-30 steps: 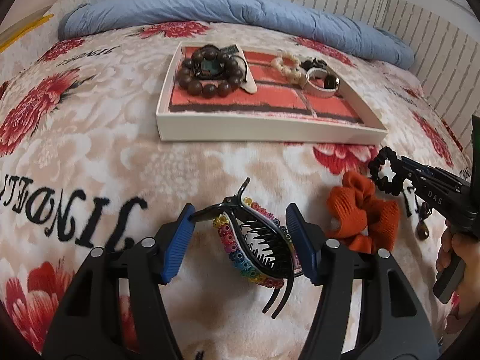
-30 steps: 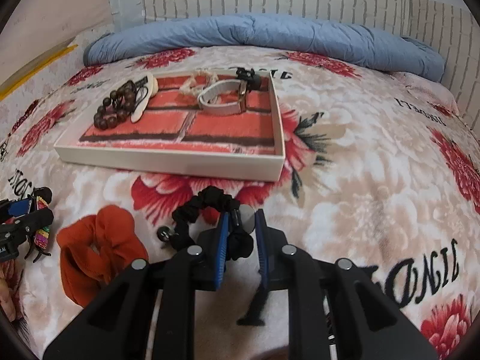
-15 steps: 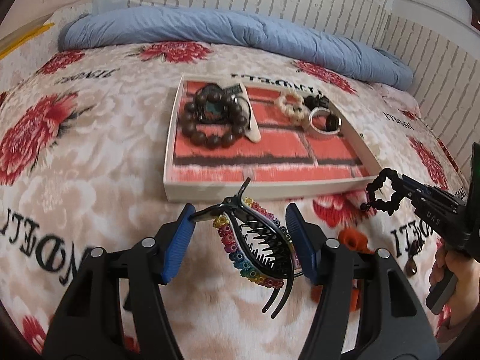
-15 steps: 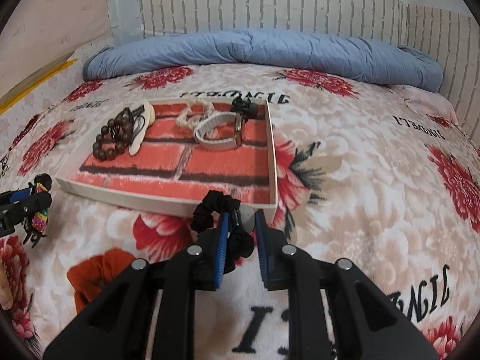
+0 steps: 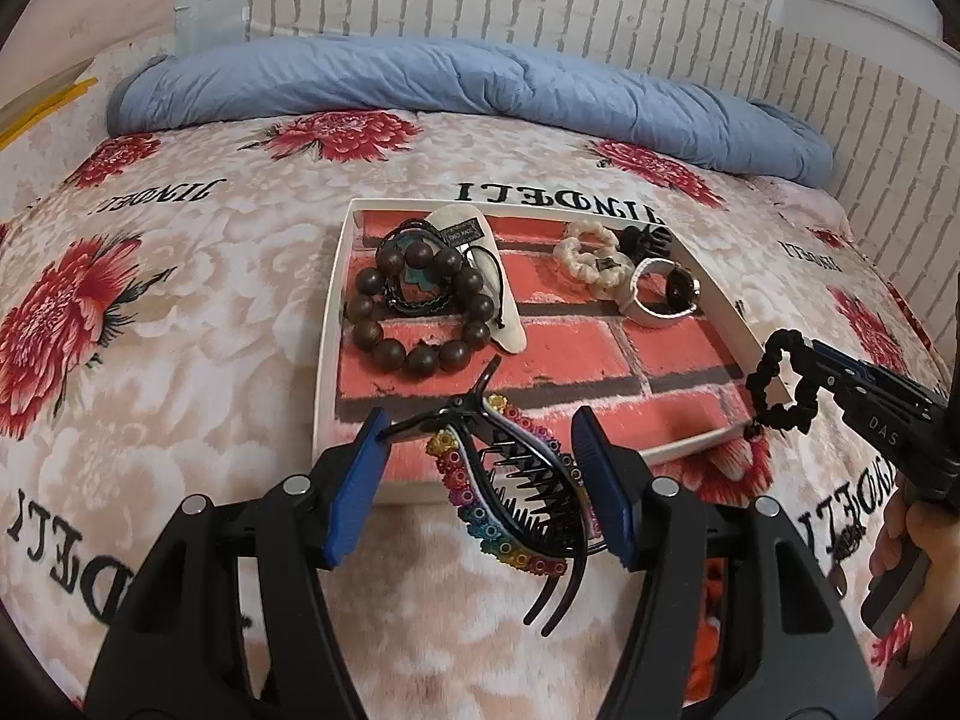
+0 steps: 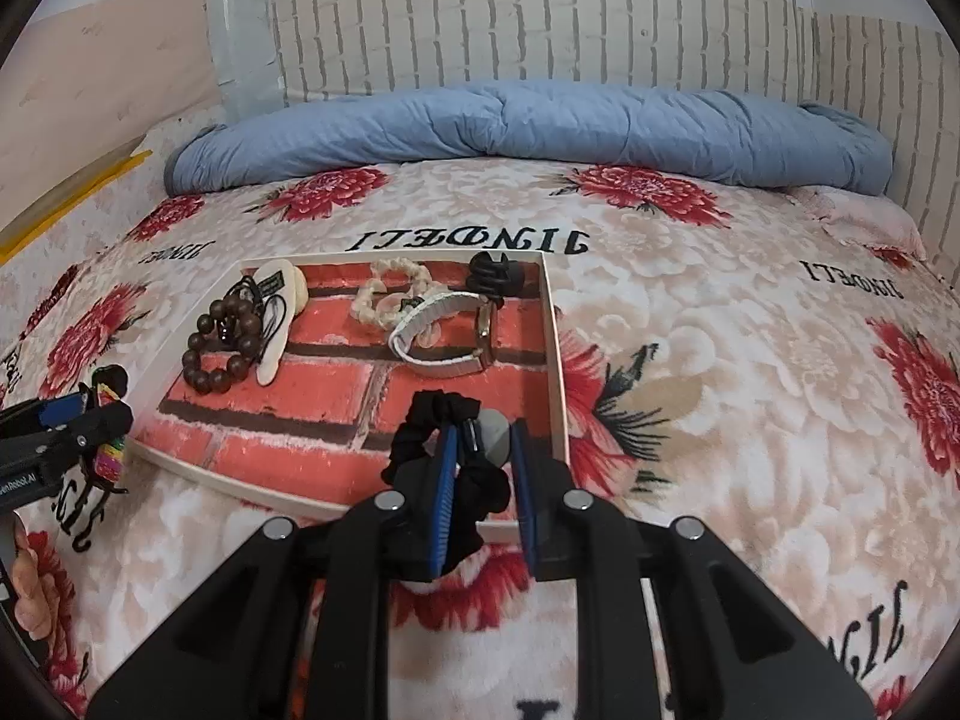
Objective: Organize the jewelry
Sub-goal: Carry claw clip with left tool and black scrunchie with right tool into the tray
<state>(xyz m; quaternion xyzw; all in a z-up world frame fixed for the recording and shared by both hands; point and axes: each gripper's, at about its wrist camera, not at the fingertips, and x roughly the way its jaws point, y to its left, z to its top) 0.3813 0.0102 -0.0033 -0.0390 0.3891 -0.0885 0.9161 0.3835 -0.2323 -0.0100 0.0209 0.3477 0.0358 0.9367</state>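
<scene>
My left gripper (image 5: 480,468) is shut on a black hair claw clip with rainbow beads (image 5: 510,498) and holds it above the near edge of the white tray (image 5: 327,324). My right gripper (image 6: 483,474) is shut on a black scrunchie (image 6: 444,414) over the tray's near right corner (image 6: 555,360). From the left wrist view the scrunchie (image 5: 780,384) hangs at the tray's right rim. The tray holds a dark wooden bead bracelet (image 5: 414,306), a cream scrunchie (image 5: 591,258), a white-strap watch (image 5: 660,294) and a small black clip (image 5: 645,237).
The tray has a red brick-print lining and lies on a floral blanket (image 5: 180,330) on a bed. An orange scrunchie (image 5: 711,630) lies on the blanket behind my left gripper's right finger. A rolled blue quilt (image 6: 528,126) lies along the brick-pattern wall.
Both grippers have risen and moved forward to the tray, carrying the claw clip and the black scrunchie. The orange scrunchie stayed on the blanket.
</scene>
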